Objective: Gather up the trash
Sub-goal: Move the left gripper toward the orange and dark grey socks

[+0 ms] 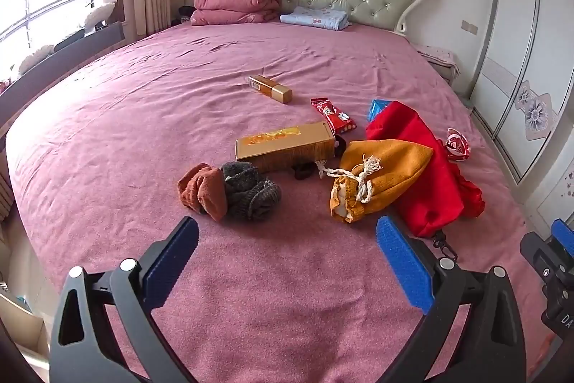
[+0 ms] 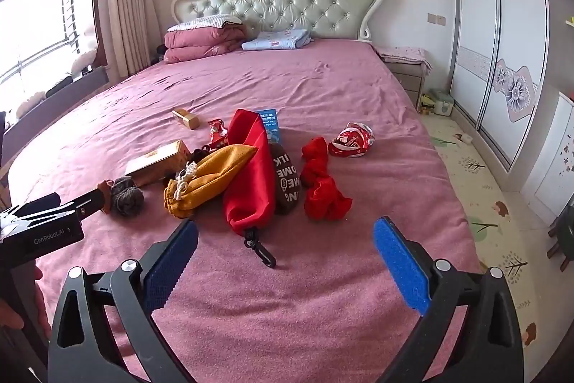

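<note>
Both grippers, left (image 1: pixel 287 261) and right (image 2: pixel 285 262), are held spread wide and empty over bare bedspread (image 1: pixel 287 311). Nothing is collected yet; a wrapper must be picked out, likely the crumpled red one (image 2: pixel 351 139) right of the pouches. Open room is offered there, near the bed's edge.

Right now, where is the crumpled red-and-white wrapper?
In the right wrist view, the crumpled red-and-white wrapper lies on the bed's right side, just beyond the red cloth bundle, apart from both open grippers.
</note>
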A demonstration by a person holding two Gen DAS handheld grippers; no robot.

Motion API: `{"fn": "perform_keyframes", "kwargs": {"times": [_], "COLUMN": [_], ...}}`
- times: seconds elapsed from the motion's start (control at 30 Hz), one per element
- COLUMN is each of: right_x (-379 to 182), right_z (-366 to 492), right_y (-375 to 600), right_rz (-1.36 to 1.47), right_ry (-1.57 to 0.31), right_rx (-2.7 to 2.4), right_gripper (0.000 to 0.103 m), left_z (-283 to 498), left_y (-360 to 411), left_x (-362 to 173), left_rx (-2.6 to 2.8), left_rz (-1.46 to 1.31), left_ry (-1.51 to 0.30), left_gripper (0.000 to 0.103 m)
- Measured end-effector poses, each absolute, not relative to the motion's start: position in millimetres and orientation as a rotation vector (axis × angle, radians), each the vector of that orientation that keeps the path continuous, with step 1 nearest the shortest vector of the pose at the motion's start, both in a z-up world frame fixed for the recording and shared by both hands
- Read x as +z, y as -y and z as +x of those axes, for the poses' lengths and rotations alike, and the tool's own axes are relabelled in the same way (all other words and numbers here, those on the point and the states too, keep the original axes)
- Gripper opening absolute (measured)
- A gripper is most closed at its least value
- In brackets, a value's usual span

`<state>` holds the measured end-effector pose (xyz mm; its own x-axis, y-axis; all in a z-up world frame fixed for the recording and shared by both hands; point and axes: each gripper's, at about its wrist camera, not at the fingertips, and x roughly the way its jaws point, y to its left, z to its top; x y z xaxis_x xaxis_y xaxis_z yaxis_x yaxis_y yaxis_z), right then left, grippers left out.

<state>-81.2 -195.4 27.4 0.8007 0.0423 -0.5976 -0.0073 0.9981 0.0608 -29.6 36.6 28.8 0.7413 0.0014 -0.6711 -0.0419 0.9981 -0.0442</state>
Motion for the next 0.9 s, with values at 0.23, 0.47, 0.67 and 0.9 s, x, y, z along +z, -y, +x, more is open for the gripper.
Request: {"fn": "perform_keyframes", "kwargs": {"times": [0.23, 0.47, 0.67, 0.9], "right_x": [33, 35, 33, 28], "right_z": [-87, -89, -87, -86], "right_y": [183, 175, 172, 172], "right_rz": [0.037, 0.040, 0.034, 0.051], "right_ry": [-0.640, -0.640, -0.646, -0.650], "right_rx": [0.058, 0.081, 0.098, 0.107], "right_gripper": [0.094, 0.094, 0.094, 0.094], "left_z": [-33, -34, -33, -30], "left_y": [-43, -54, -55, -55], "left_x": [36, 41, 42, 36], "left_rx": [0.026, 0.041, 0.033, 0.020], "left_rz": [-0.063, -0.090, -0.091, -0.101], "left_ry": [-0.733, -0.734, -0.738, -0.760], "left_gripper": [0.099, 0.099, 0.099, 0.099]}}
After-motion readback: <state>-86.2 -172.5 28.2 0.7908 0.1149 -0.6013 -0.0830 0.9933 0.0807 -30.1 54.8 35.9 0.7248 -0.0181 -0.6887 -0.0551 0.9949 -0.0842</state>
